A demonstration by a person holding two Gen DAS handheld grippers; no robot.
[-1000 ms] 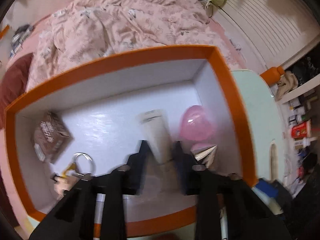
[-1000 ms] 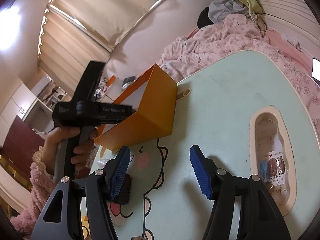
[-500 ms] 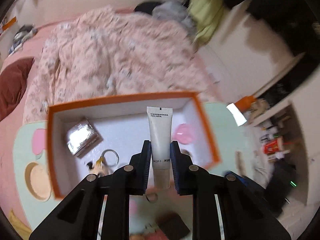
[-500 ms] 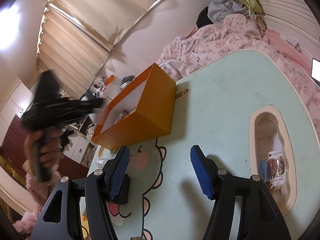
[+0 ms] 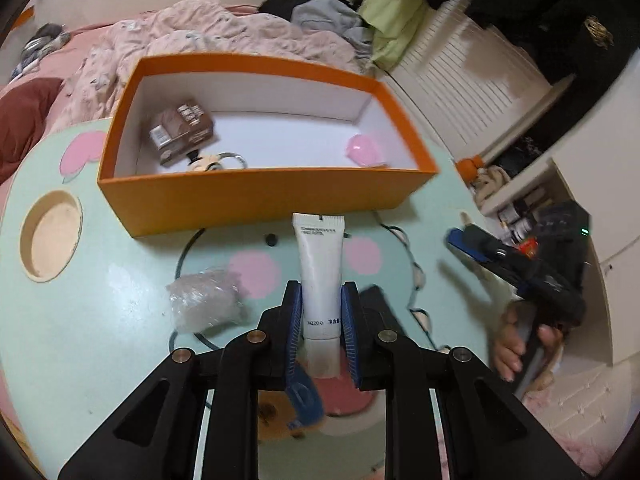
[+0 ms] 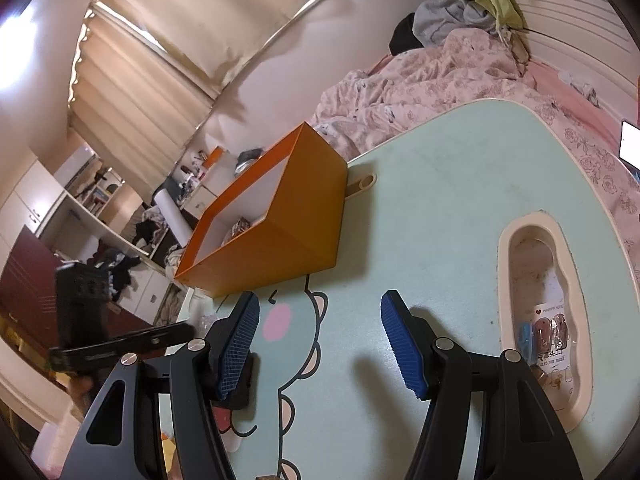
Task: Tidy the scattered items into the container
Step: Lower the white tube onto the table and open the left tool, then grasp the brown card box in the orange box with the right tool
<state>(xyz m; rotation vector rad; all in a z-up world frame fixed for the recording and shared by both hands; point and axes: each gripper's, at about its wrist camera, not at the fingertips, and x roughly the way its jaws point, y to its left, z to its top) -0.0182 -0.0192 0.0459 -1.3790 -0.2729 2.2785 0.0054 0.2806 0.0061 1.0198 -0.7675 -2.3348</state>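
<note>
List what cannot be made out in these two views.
Left wrist view: print on the white tube too small to read.
Left wrist view: brown packet blurred; label unreadable.
Left wrist view: keyring partly hidden by front wall of the orange box.
Right wrist view: its side wall hides most contents.

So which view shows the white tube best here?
The left wrist view: the white tube stands centred between the left hand-held gripper pads, printed text visible, in front of the orange box. The right wrist view shows no tube, only the box and table.
</note>
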